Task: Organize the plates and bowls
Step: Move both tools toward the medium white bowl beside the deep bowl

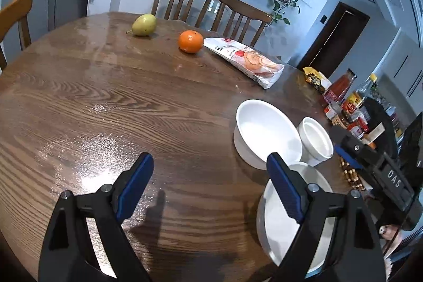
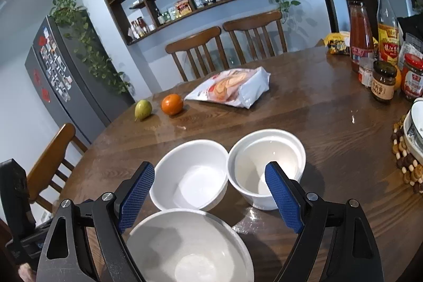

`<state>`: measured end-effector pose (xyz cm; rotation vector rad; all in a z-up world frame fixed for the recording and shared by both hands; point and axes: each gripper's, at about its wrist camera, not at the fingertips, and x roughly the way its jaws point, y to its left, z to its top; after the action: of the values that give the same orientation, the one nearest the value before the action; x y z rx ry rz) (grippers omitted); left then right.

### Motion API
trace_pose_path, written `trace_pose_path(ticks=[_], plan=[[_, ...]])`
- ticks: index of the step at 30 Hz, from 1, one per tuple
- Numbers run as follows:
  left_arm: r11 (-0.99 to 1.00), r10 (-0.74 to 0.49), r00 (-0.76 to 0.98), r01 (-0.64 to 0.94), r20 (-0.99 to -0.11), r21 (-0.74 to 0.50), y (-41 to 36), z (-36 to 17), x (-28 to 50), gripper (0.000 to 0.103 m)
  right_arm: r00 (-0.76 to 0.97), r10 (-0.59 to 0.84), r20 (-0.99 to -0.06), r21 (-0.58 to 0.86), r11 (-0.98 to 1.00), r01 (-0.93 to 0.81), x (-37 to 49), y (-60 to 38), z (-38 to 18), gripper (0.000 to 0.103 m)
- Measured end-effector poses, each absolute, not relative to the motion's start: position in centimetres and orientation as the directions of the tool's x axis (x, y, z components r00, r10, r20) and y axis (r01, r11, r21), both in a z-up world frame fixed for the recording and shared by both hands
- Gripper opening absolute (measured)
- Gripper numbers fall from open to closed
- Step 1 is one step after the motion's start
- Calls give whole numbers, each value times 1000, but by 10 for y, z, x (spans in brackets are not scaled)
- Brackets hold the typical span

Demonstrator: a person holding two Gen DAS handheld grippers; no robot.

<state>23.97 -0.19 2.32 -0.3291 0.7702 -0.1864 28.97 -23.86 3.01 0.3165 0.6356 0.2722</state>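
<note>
Three white bowls are sitting in a cluster on the wooden table [image 2: 330, 123] — the big bowl [image 2: 190, 247] nearest, the medium bowl [image 2: 193, 173] just behind it, the small bowl [image 2: 267, 165] to the right, looks like touching the medium one. The right gripper [image 2: 208, 200] is hovering wide open over them, holding nothing. The left gripper [image 1: 210, 186] is gaping too, over bare wood left of the bowls.
</note>
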Motion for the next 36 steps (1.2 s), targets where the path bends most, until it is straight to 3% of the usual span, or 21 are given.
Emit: trace_pose_path(ticks=[36], plan=[[933, -272, 684, 16, -677, -359, 2, 17, 244, 86, 761, 368, -534, 404, 902, -153, 286, -239, 30, 86]])
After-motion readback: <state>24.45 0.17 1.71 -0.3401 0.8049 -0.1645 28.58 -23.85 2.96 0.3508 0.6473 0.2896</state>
